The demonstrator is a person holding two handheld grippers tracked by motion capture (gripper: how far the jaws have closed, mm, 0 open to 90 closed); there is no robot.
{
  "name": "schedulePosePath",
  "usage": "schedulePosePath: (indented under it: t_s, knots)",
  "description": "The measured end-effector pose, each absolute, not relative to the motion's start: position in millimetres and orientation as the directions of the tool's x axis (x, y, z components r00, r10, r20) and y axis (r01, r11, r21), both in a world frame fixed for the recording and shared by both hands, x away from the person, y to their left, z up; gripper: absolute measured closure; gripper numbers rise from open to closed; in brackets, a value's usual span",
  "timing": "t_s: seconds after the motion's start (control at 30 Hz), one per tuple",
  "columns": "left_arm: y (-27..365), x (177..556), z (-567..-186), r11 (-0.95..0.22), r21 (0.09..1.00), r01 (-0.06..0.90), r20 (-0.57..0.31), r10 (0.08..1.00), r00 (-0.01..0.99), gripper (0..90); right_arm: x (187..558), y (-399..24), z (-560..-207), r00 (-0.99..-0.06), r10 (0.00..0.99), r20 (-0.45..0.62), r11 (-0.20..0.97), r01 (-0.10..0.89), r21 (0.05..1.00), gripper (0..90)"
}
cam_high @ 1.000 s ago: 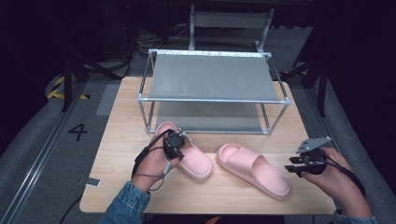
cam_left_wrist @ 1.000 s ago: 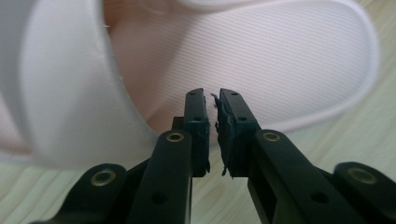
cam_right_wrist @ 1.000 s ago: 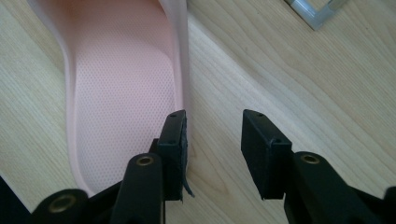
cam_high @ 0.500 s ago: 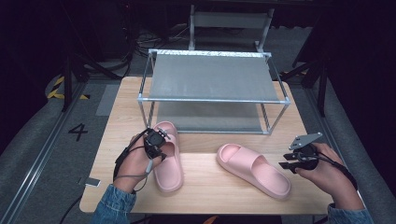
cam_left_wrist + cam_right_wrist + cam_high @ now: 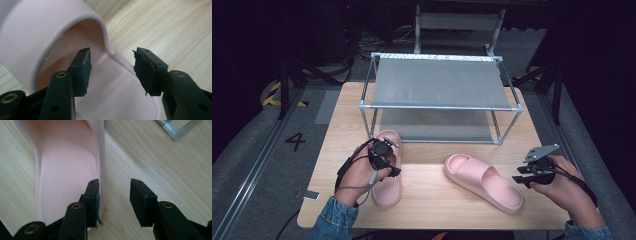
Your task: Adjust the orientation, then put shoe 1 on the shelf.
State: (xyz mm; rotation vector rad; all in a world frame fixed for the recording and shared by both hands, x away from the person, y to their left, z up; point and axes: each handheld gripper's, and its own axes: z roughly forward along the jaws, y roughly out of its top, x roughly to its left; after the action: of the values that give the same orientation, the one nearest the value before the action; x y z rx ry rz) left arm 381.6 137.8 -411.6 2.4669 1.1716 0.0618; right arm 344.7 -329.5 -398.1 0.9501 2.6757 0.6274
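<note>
Two pink slippers lie on the wooden table (image 5: 432, 205) in front of a metal shoe rack (image 5: 439, 82). The left slipper (image 5: 387, 187) points straight at the rack. My left gripper (image 5: 388, 167) is open over its middle. In the left gripper view the left gripper (image 5: 112, 70) straddles this slipper's (image 5: 37, 32) side wall just behind the strap, one jaw inside and one outside. The right slipper (image 5: 484, 182) lies diagonally. My right gripper (image 5: 519, 178) is open beside its heel; in the right gripper view the right gripper (image 5: 113, 200) has one jaw at the slipper's (image 5: 65, 165) rim and the other over bare wood.
The rack has two grey mesh shelves, the lower one (image 5: 437, 125) near table height, and a corner of the rack (image 5: 175, 130) appears in the right gripper view. A small dark tag (image 5: 310, 195) sits at the table's front left edge. Dark floor surrounds the table.
The left slipper has swung from a diagonal lie to pointing straight at the rack, with my left gripper moving left with it. My right gripper has shifted slightly toward the right slipper's heel.
</note>
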Motion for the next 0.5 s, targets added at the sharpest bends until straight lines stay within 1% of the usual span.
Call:
schedulePosePath:
  t_s: [0.07,0.17,0.33,0.5]
  knots:
    - [135.5,382.9,-415.0,-0.556,0.385,0.737,-0.113,0.764,0.635,42.7,344.8,-329.1,-398.6,-0.763,0.642,-0.074,0.699,0.542,0.467,60.7]
    - [132.2,384.0,-418.2,-0.540,0.389,0.746,-0.095,0.782,0.616,42.7,344.9,-329.0,-399.8,-0.763,0.642,-0.073,0.699,0.543,0.466,60.3]
    - [127.8,384.4,-419.4,-0.514,0.386,0.766,-0.061,0.814,0.577,45.9,344.5,-329.3,-399.6,-0.760,0.645,-0.075,0.698,0.546,0.464,60.0]
    - [133.4,383.8,-419.2,-0.461,0.395,0.795,-0.087,0.842,0.532,48.1,344.6,-328.3,-400.1,-0.761,0.645,-0.068,0.695,0.548,0.466,59.6]
